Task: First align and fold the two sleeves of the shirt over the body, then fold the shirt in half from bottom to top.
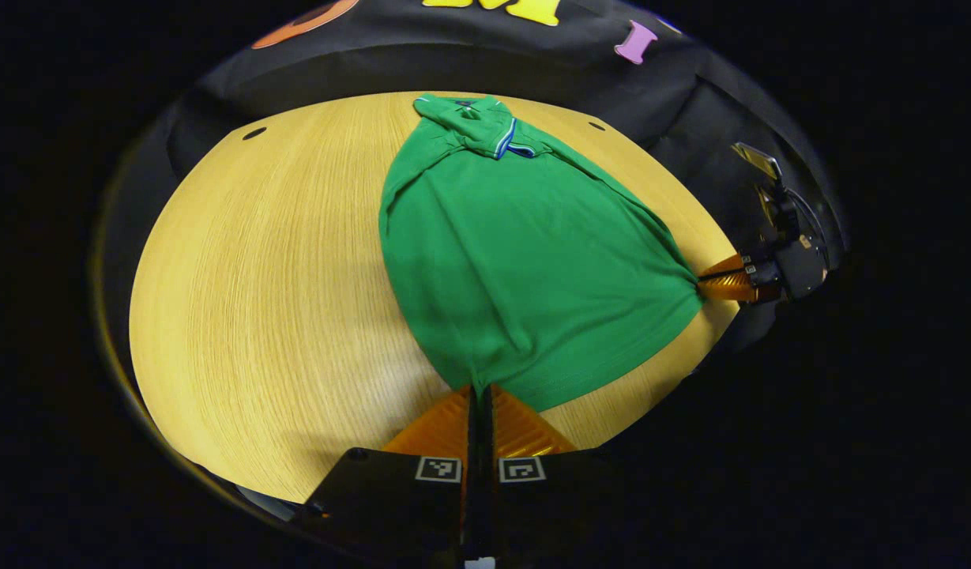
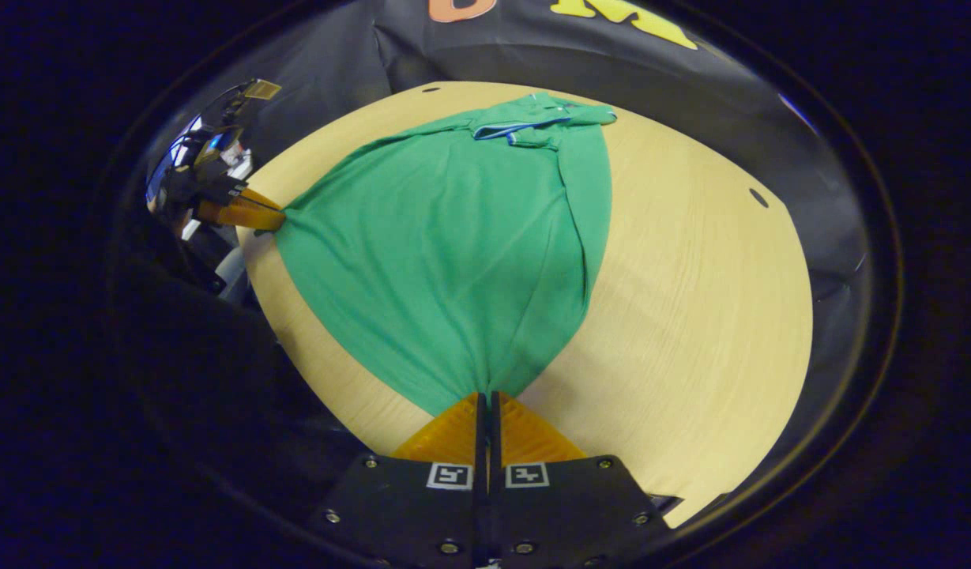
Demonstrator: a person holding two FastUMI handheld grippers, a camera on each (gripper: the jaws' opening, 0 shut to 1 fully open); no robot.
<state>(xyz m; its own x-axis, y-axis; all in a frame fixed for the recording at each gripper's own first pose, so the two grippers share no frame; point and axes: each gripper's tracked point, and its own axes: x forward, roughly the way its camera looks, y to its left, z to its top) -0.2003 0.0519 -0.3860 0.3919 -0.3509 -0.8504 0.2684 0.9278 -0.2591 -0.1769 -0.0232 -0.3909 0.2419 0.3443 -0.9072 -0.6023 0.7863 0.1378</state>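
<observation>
The green shirt [image 1: 517,269] lies spread on the round wooden table [image 1: 280,276], its collar [image 1: 485,130] at the far side toward the booth wall and its hem at the near edge. The sleeves appear already folded in over the body: the sides run as fairly straight edges from the collar down, and a long fold shows along one side in the right gripper view.

The left tongs [image 1: 477,395] are pressed together on one bottom corner of the shirt, the cloth pinched between them and drawn up into a small peak. The right tongs [image 2: 485,399] are likewise clamped on the other bottom corner, with creases fanning from the pinch toward the collar. Each view also catches the other gripper farther off, gripping its corner at the hem's opposite end, and the hem is stretched taut between the two.

By my reading, the final step is in hand: the bottom-to-top fold. The next move calls for both corners to be lifted together, carried away from the near edge toward the collar at an even pace so the hem stays level, then laid down just short of the collar before the tongs let go. Uneven travel could skew the fold or drag the tucked sleeves loose.
</observation>
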